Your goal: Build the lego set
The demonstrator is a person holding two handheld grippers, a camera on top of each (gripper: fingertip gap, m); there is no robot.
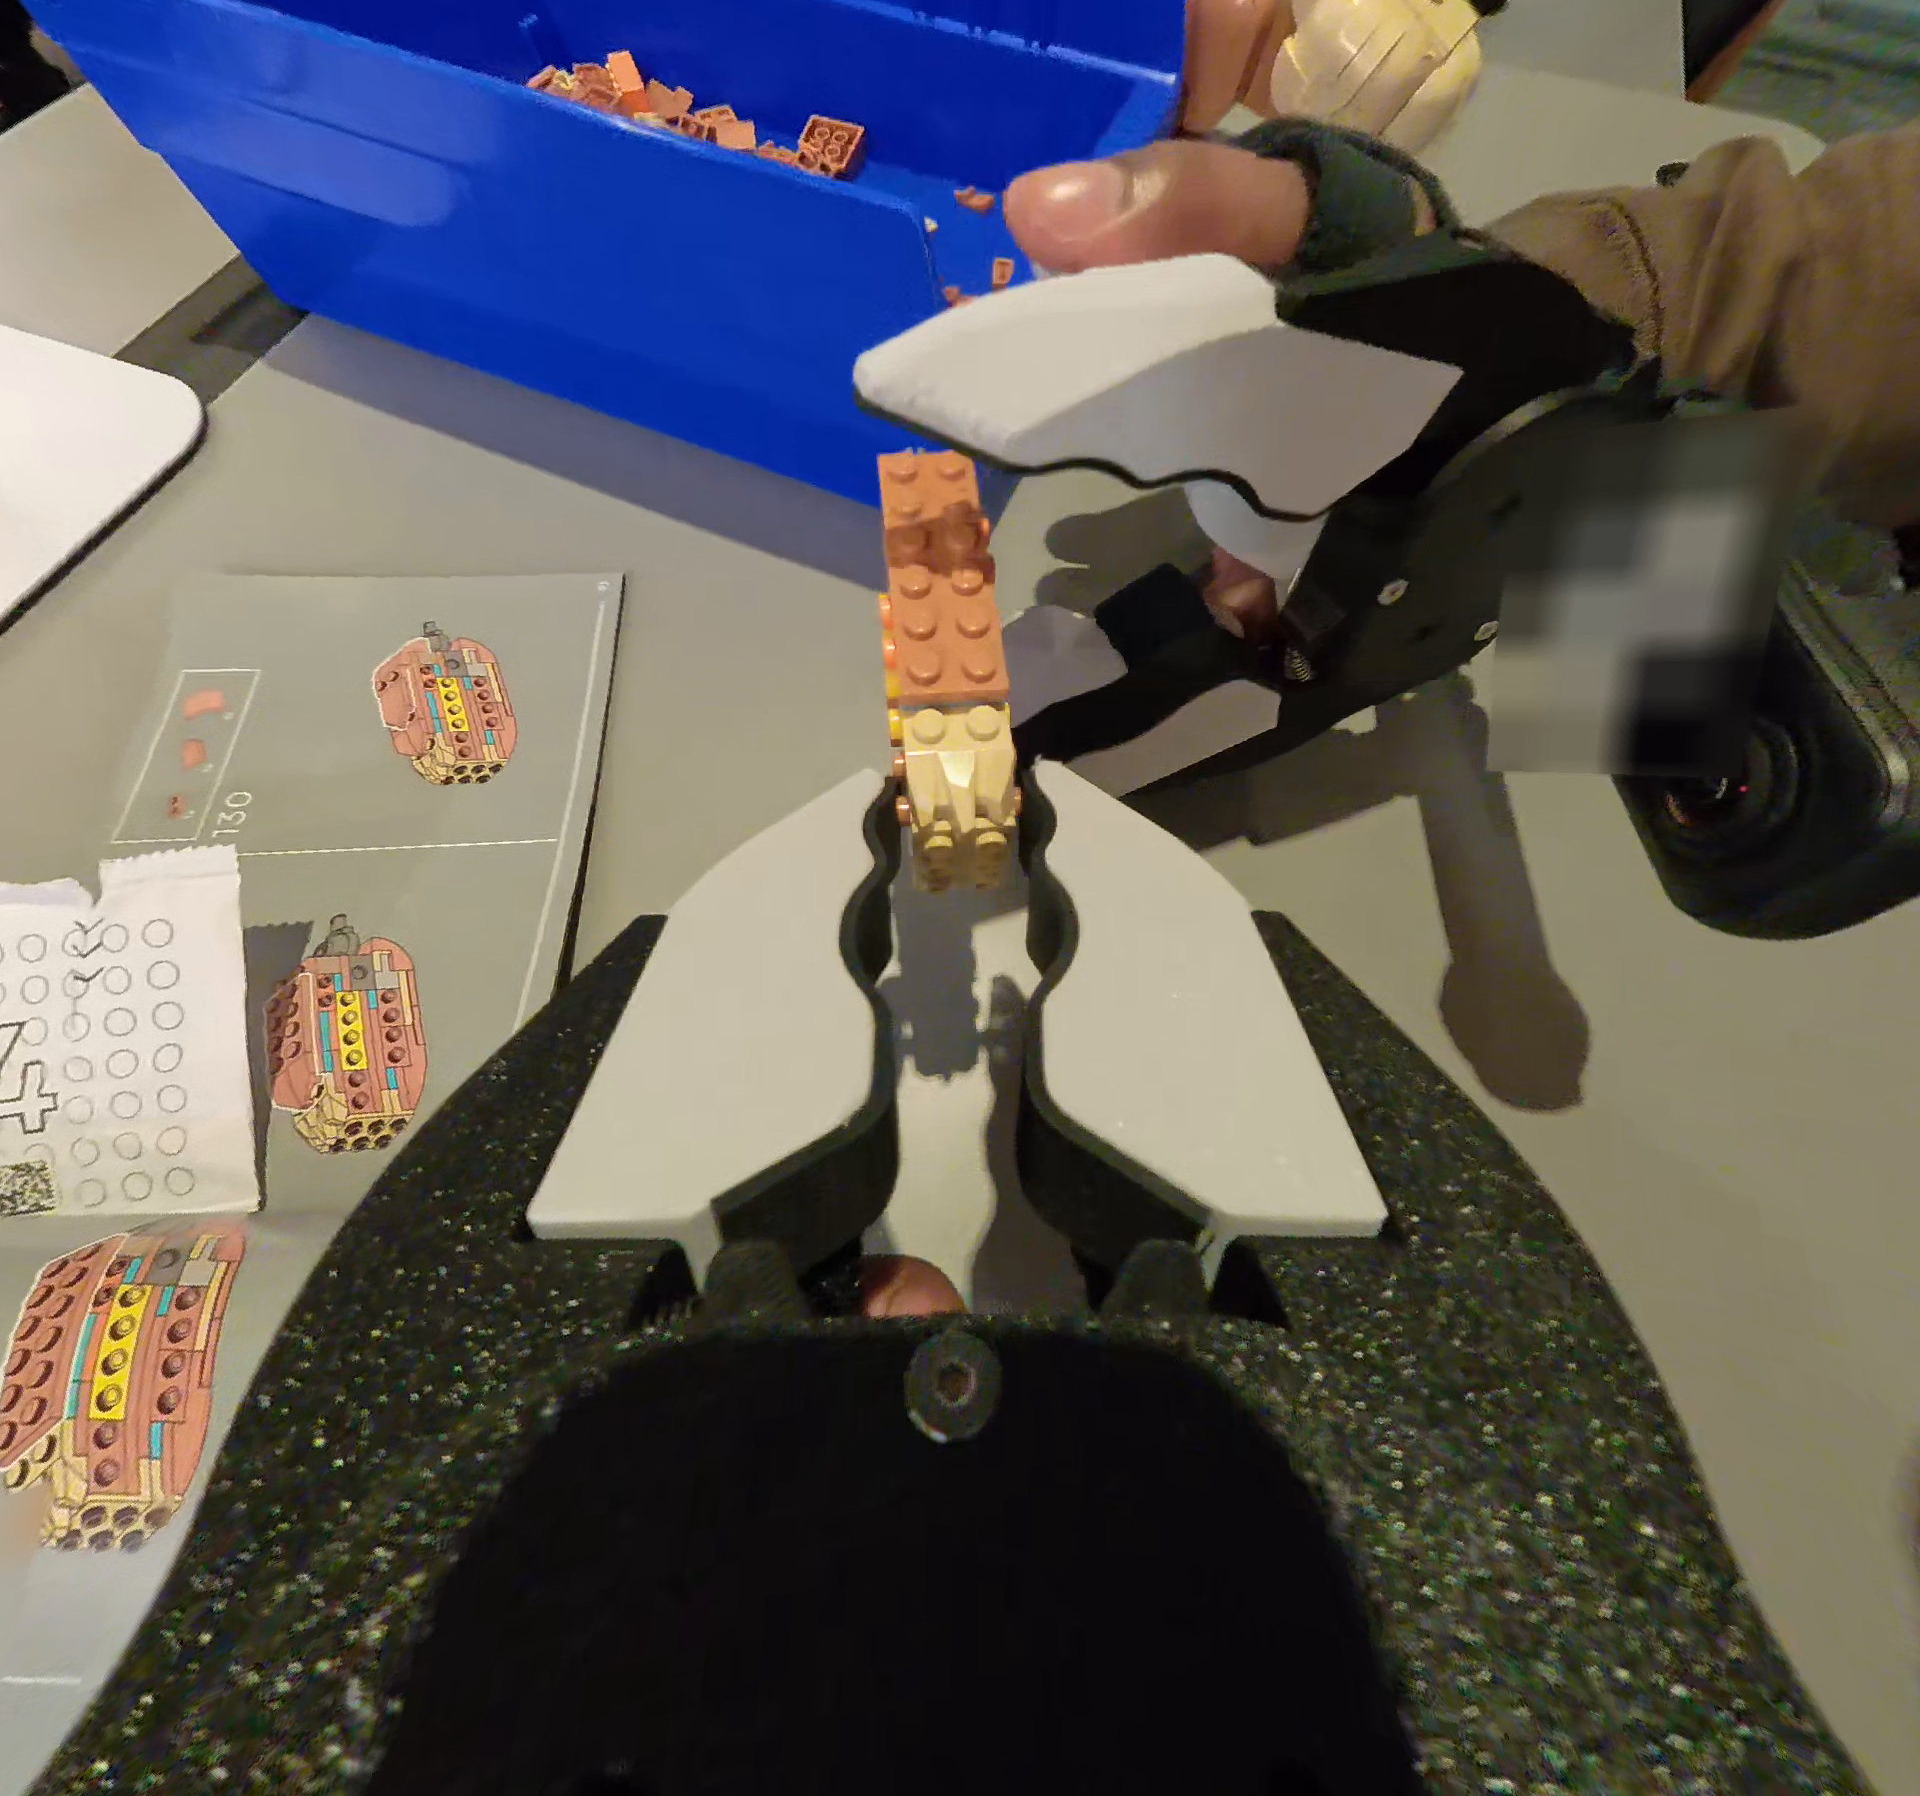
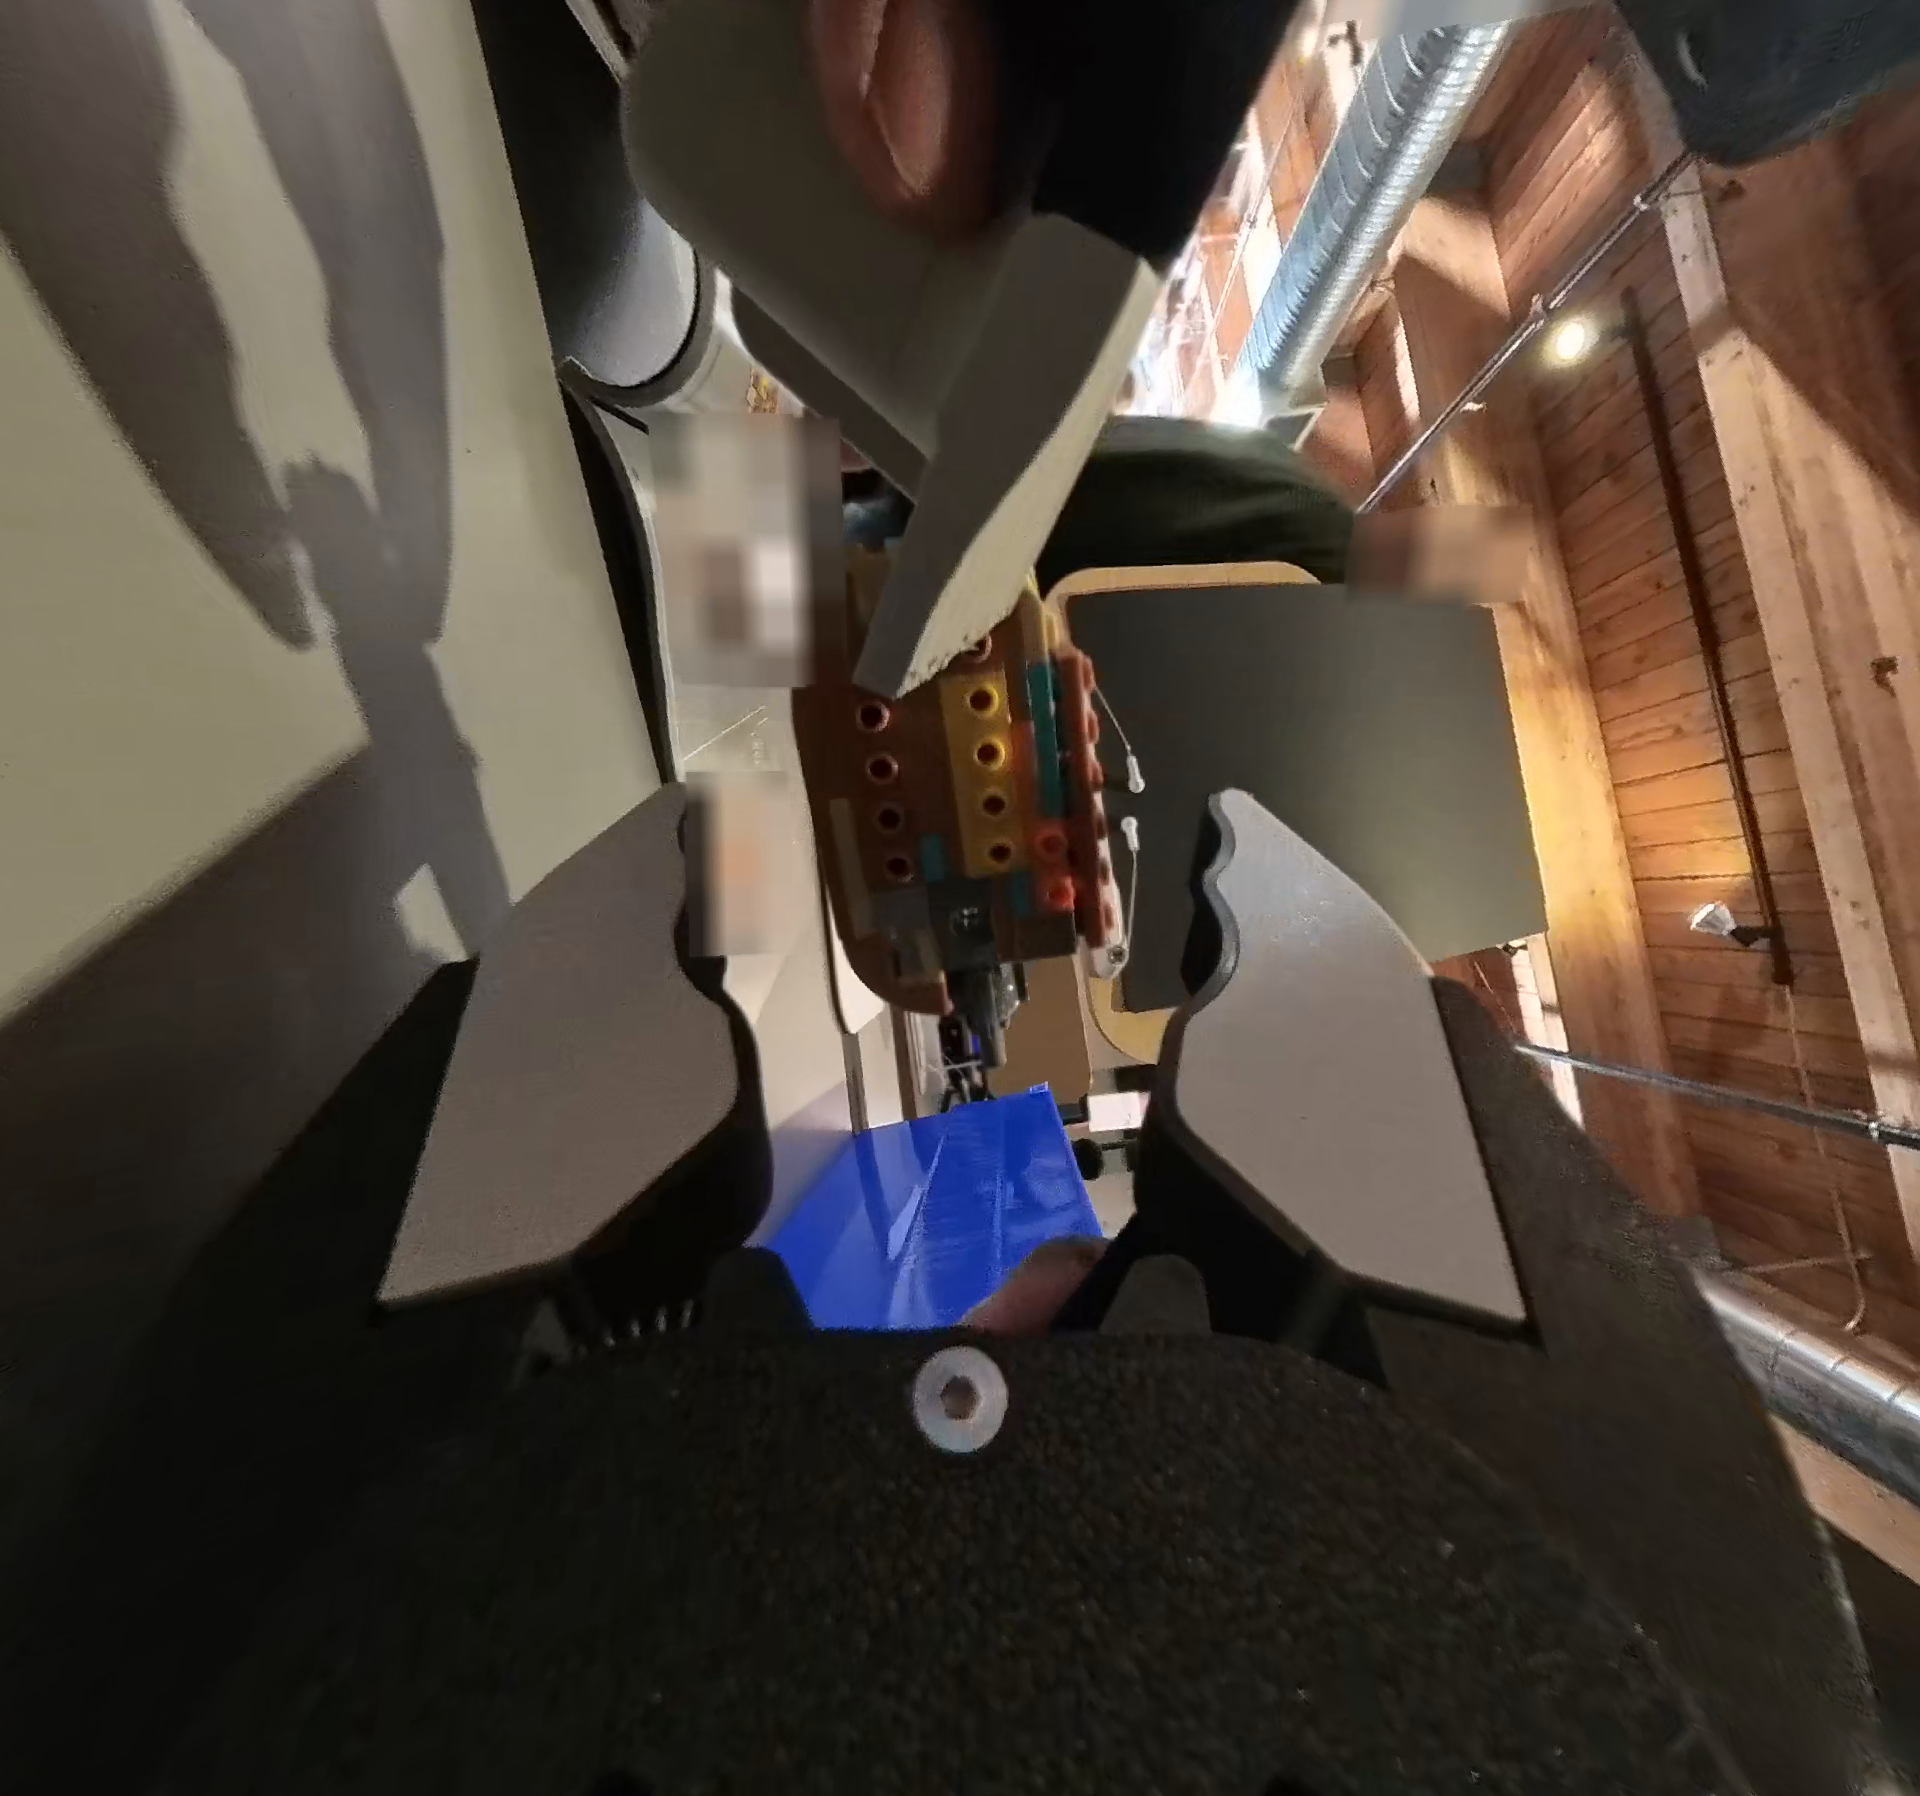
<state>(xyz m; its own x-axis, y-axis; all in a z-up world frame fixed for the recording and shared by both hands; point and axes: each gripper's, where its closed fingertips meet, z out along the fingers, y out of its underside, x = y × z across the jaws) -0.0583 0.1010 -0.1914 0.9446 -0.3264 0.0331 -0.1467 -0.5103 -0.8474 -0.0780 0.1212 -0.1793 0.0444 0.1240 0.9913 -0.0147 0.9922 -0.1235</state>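
Note:
A small lego assembly (image 1: 945, 645) of brown bricks with a tan end is held above the grey table (image 1: 1621, 1258). My left gripper (image 1: 956, 790) is shut on its tan end. My right gripper (image 1: 940, 562) comes in from the right with its jaws wide open, one finger (image 1: 1091, 375) above the assembly's far end and the other to its right. In the right wrist view my right gripper (image 2: 956, 811) is open, and the assembly (image 2: 966, 790) shows its brown, yellow and teal underside just ahead of the fingertips. A left gripper finger (image 2: 977, 499) grips it from above.
A blue bin (image 1: 623, 271) with loose brown bricks (image 1: 707, 110) stands at the back. An open instruction booklet (image 1: 416, 759) and a white paper bag (image 1: 125, 1040) lie at the left. A cream-coloured built model (image 1: 1371, 32) sits at the back right. A white board (image 1: 73, 437) is at the far left. Only a small space, under 4 cm, lies between the two pairs of fingers. Left tips and right tips are each some 30 cm from the cream-coloured built model (image 1: 1371, 32).

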